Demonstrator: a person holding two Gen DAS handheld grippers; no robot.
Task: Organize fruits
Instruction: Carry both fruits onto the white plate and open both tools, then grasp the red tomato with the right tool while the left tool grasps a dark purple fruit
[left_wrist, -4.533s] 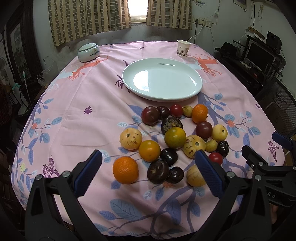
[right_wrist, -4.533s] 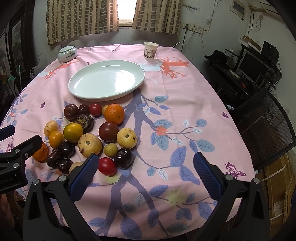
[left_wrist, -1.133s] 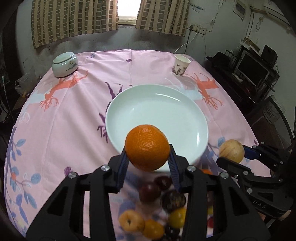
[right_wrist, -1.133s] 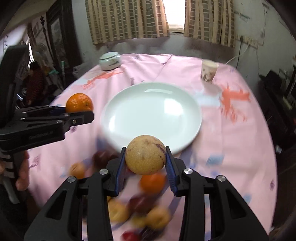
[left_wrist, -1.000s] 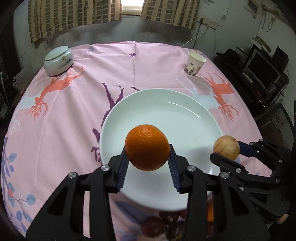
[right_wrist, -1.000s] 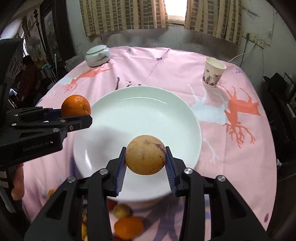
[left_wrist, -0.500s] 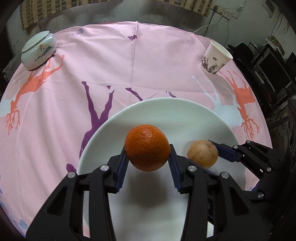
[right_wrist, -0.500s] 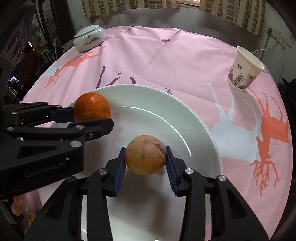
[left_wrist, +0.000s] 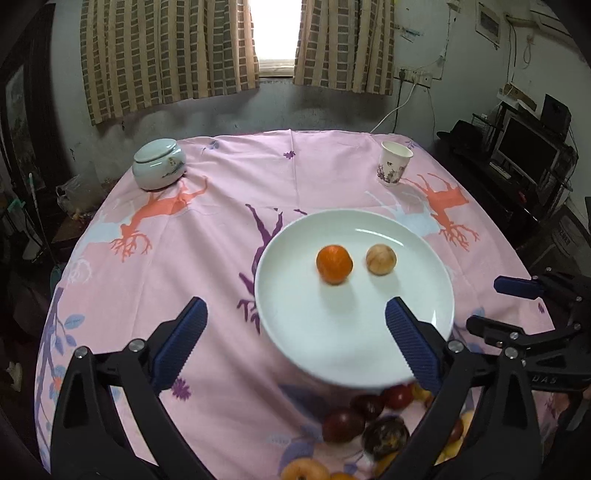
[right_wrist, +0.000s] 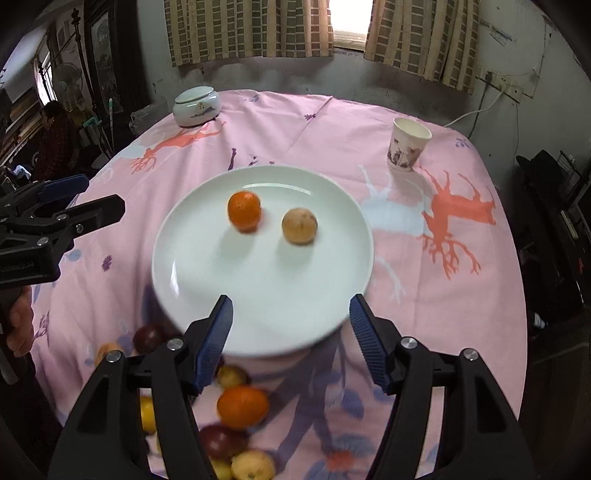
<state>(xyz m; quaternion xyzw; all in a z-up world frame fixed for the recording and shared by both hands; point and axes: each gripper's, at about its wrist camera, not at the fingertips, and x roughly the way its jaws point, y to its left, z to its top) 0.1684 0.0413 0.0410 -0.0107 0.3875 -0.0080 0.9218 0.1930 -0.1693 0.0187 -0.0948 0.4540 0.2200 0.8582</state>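
An orange (left_wrist: 334, 264) and a round tan fruit (left_wrist: 381, 259) lie side by side, apart, on the white plate (left_wrist: 306, 332); both also show in the right wrist view, the orange (right_wrist: 244, 211) and the tan fruit (right_wrist: 299, 226) on the plate (right_wrist: 207, 280). My left gripper (left_wrist: 295, 341) is open and empty, back from the plate's near left rim. My right gripper (right_wrist: 290, 338) is open and empty over the plate's near edge. A pile of dark plums, oranges and yellow fruits (left_wrist: 364, 424) lies on the pink cloth in front of the plate, also in the right wrist view (right_wrist: 236, 417).
A pale lidded ceramic jar (left_wrist: 159, 163) stands at the far left and a paper cup (left_wrist: 393, 163) at the far right of the pink tablecloth. A desk with a monitor (left_wrist: 528, 155) stands right of the table. The wall and curtains are behind.
Both grippers opened and let go of their fruits onto the plate, then drew back toward me. The orange and the tan fruit now rest on the plate.
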